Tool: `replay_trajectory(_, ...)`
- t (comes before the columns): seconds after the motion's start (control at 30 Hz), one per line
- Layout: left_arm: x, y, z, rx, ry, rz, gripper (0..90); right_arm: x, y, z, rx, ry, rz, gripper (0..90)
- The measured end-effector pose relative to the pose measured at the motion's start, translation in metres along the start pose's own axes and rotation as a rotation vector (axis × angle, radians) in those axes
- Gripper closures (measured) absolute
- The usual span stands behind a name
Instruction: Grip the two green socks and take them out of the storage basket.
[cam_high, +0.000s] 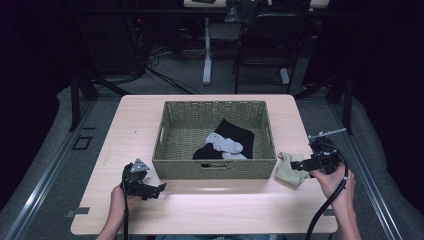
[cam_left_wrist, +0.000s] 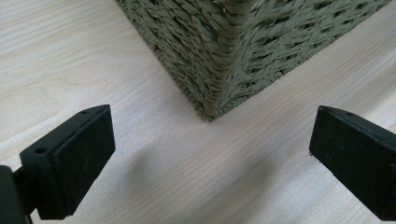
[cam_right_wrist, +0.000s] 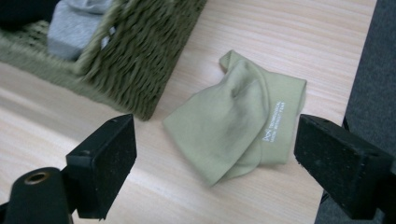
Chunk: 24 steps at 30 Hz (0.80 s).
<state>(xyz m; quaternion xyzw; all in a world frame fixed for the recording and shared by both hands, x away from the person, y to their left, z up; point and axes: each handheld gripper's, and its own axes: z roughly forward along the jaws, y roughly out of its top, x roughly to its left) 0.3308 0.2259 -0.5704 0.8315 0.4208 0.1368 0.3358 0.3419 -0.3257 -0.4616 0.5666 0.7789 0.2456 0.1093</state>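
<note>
The olive sock lies crumpled on the bench beside the basket, just ahead of the right hand-held gripper, whose jaws gape empty.

Light wooden table, woven basket, olive sock beside it

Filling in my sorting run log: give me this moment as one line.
right tongs: open, above folded olive-green sock on table | left tongs: open, empty, at woven green basket corner | basket holds grey and black socks
</note>
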Motion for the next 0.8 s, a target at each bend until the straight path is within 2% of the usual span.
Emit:
replay_trajectory(0.07,0.0,0.0,0.0,0.0,0.0,-0.001,0.2,0.005,-0.009,-0.002,-0.019,0.002,-0.021,10.3)
replay_trajectory(0.23,0.0,0.0,-0.001,-0.002,0.003,0.003,0.3,0.016,-0.031,-0.002,-0.05,0.009,-0.038,8.9)
replay_trajectory(0.53,-0.001,0.0,-0.001,-0.003,-0.001,0.008,0.2,0.023,-0.074,0.013,-0.015,0.037,-0.017,8.5)
replay_trajectory(0.6,0.0,0.001,-0.002,-0.001,-0.004,0.006,0.3,0.022,-0.079,0.016,-0.001,0.035,-0.015,8.3)
replay_trajectory(0.67,0.0,0.001,-0.002,-0.009,0.0,0.005,0.3,0.021,-0.082,0.018,-0.005,0.047,-0.005,7.8)
replay_trajectory(0.8,-0.001,0.002,-0.001,-0.007,-0.004,0.009,0.3,0.02,-0.082,0.017,-0.019,0.038,-0.009,8.7)
